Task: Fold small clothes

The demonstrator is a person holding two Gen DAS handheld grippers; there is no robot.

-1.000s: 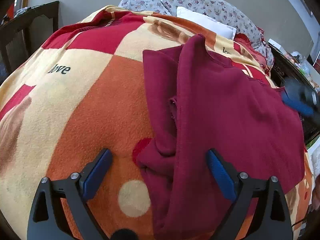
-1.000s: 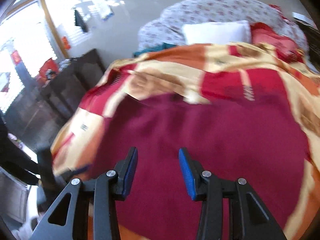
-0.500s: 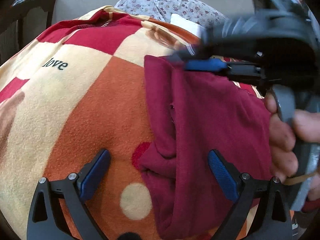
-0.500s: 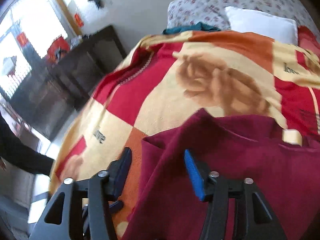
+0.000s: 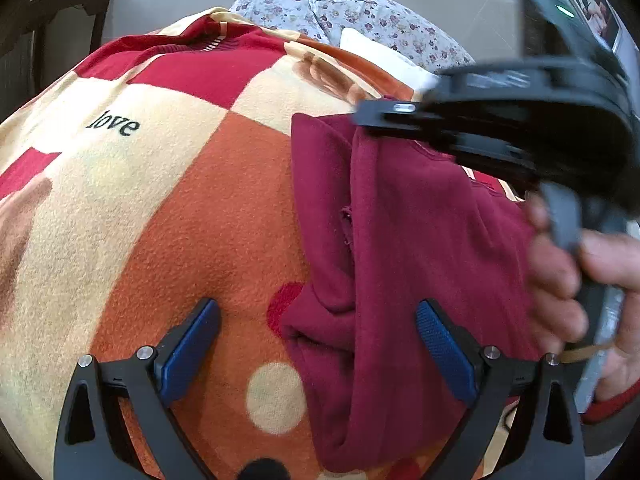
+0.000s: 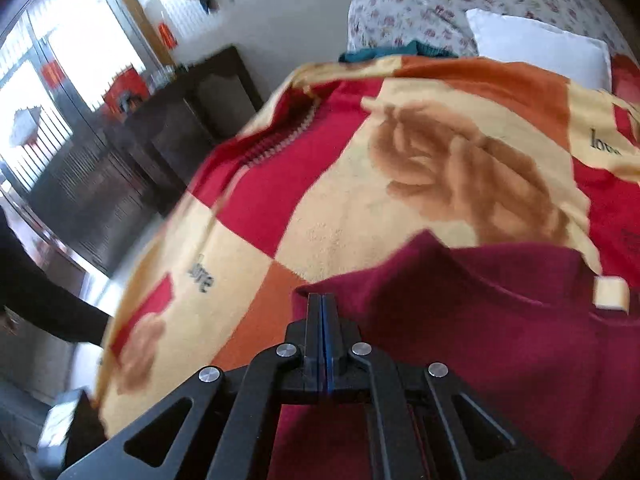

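Maroon garment [image 5: 420, 240] between open gripper [image 5: 316, 344]

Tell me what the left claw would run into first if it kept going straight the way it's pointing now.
Most likely the bunched near edge of the maroon garment, which lies between the open fingers of the left claw. The patterned blanket lies right beneath, so it could touch that almost together; depth is hard to judge here.

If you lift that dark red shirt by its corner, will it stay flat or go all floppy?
Probably floppy: the dark red shirt already lies in soft folds and bunches near the left gripper. It likely won't slip, since the fuzzy blanket looks grippy and the right gripper pinches its corner tight.
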